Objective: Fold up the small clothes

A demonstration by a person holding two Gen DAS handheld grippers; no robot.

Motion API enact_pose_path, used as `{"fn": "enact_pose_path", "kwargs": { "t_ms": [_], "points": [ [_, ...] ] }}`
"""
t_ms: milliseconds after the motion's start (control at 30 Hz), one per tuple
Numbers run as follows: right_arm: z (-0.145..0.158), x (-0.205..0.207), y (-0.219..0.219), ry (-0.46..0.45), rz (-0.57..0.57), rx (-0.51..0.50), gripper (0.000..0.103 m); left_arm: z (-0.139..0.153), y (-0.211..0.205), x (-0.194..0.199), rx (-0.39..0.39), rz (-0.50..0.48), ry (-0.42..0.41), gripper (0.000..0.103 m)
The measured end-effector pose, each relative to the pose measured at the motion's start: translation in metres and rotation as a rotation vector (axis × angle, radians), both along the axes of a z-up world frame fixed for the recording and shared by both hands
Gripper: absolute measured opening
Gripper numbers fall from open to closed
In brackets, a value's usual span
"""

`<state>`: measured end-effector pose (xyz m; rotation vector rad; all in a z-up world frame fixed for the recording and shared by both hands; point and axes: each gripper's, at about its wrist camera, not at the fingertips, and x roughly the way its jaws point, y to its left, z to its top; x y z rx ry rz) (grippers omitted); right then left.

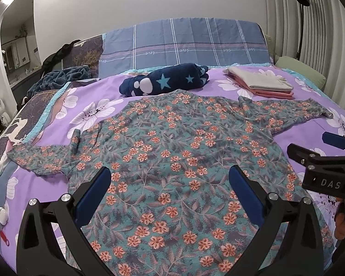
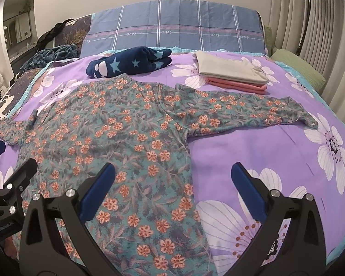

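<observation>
A teal long-sleeved top with orange flowers (image 1: 172, 151) (image 2: 117, 138) lies spread flat on the purple flowered bed cover, sleeves out to both sides. My left gripper (image 1: 170, 184) hovers open above the top's lower middle, nothing between its blue pads. My right gripper (image 2: 172, 179) is open too, over the top's right hem edge and the bare cover. The right gripper's side (image 1: 329, 161) shows at the right edge of the left wrist view. The left gripper's side (image 2: 9, 188) shows at the left edge of the right wrist view.
A folded beige and pink pile (image 1: 260, 81) (image 2: 232, 72) sits at the back right. A rolled navy star-print garment (image 1: 165, 79) (image 2: 128, 65) lies at the back middle. A blue plaid pillow (image 1: 184, 42) leans at the headboard, a green pillow (image 2: 296, 65) at far right.
</observation>
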<state>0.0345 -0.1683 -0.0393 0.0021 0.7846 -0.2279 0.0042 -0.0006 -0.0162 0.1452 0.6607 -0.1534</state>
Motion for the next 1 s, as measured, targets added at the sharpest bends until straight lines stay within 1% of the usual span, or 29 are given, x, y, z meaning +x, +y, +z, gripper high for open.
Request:
{"fn": "enact_pose_path", "kwargs": {
  "t_ms": [700,1000],
  "points": [
    [-0.013,0.003,0.008,0.045,0.02,-0.007,0.101,-0.007,0.008,0.001,0.001,0.018,0.012,0.102],
    [-0.018,0.003,0.012,0.063,0.026,-0.011,0.101,-0.011,0.016,0.003,0.023,0.069,0.028,0.102]
  ]
}}
